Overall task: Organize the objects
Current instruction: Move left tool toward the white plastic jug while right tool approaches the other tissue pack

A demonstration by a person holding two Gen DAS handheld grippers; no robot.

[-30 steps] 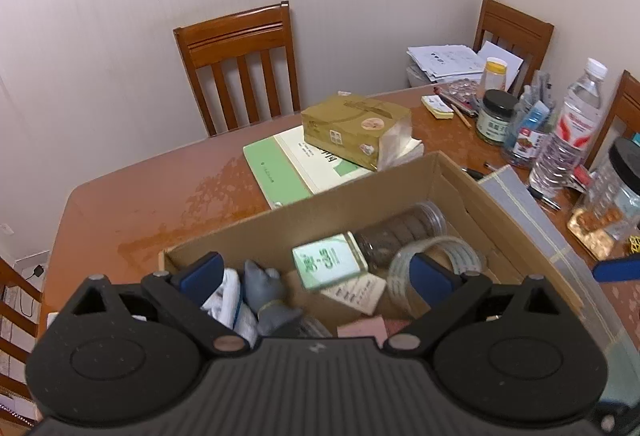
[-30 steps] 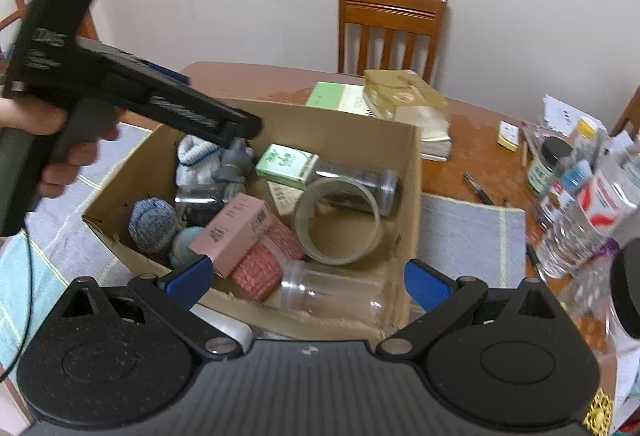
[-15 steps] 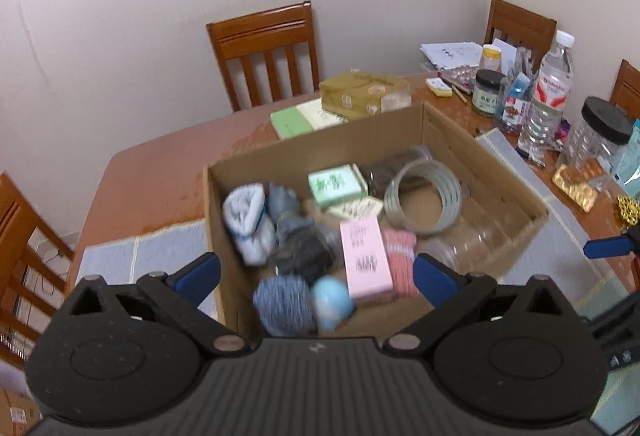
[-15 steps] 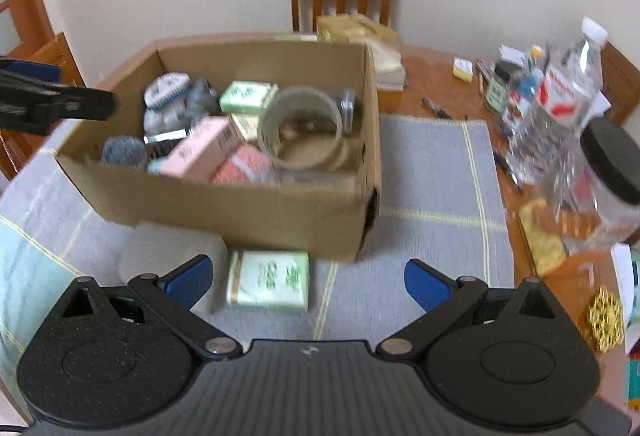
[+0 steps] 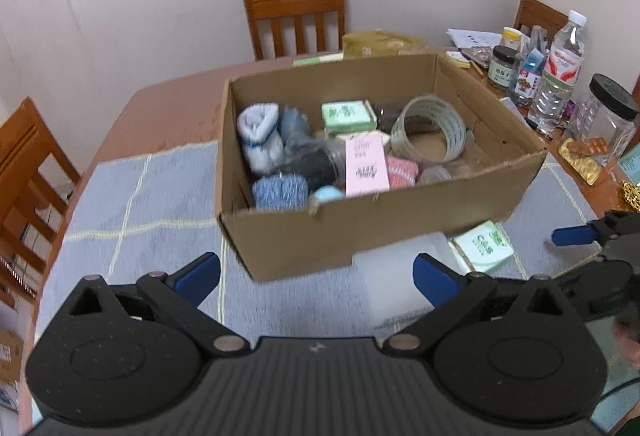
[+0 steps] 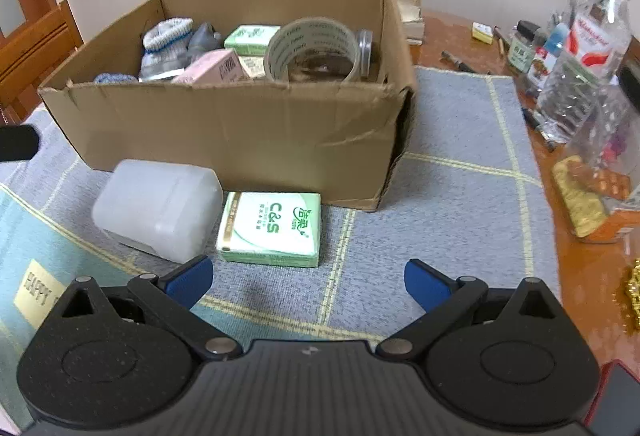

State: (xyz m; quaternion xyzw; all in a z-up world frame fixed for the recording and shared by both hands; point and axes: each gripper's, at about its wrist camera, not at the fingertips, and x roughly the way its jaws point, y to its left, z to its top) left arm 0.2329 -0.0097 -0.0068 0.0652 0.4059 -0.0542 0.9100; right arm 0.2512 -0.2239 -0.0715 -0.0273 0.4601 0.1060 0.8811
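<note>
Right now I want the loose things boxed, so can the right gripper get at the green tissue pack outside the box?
Probably yes. The right gripper is open and empty, the green tissue pack lies flat just ahead, nothing between them. The white plastic container beside it may crowd one finger.

Ahead of right gripper [image 6: 308, 282]: tissue pack [image 6: 270, 226], plastic container [image 6: 158, 208] touching its left side. Cardboard box [image 6: 240, 128] just behind both, tape roll [image 6: 312, 48] inside. Water bottle [image 6: 580, 56] far right.

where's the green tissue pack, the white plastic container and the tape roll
green tissue pack [image 6: 270, 228], right wrist view, printed top face
white plastic container [image 6: 158, 208], right wrist view, upper side
tape roll [image 6: 312, 48], right wrist view, outer band
</note>
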